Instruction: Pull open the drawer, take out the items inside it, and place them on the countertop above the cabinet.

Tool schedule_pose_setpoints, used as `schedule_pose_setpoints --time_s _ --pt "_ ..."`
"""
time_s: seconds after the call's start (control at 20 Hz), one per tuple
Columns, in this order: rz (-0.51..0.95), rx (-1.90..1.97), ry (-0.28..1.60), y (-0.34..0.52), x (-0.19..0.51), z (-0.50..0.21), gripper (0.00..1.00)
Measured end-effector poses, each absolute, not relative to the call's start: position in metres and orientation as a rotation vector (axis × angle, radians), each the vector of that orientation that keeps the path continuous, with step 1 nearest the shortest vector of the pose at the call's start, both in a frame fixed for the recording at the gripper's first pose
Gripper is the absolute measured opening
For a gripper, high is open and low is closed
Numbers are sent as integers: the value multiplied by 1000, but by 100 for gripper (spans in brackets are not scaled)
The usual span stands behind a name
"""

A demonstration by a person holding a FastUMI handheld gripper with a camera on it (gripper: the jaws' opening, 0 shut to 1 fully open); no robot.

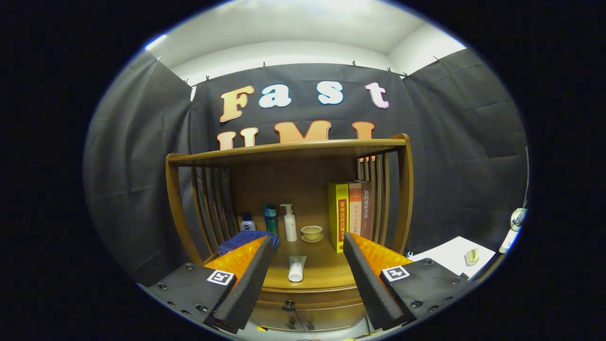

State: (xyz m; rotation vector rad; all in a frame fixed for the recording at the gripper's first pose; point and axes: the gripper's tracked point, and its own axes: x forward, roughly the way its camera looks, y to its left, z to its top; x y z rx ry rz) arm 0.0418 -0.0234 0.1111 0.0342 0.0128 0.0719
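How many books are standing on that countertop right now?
3, upright side by side against the right slats: yellow book, orange book, brown book. More may hide behind the open tongs.

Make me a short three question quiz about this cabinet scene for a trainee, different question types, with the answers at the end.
1. True or false: the gripper is shut on the drawer knob.
2. Multiple choice: what lies flat on the countertop between the gripper's fingers? A) a white tube B) a spoon C) a key
3. Fill in: the books stand to the right of the small ____ on its saucer.

Key
1. False: the gripper is open, with the knob below and between the fingers, untouched.
2. A: the white tube.
3. Bowl: the small bowl, right of the white pump bottle.
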Motion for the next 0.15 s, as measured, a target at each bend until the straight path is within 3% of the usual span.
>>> schedule_pose_setpoints --time_s 0.15 --pt "69 38 16 -24 42 110 98"
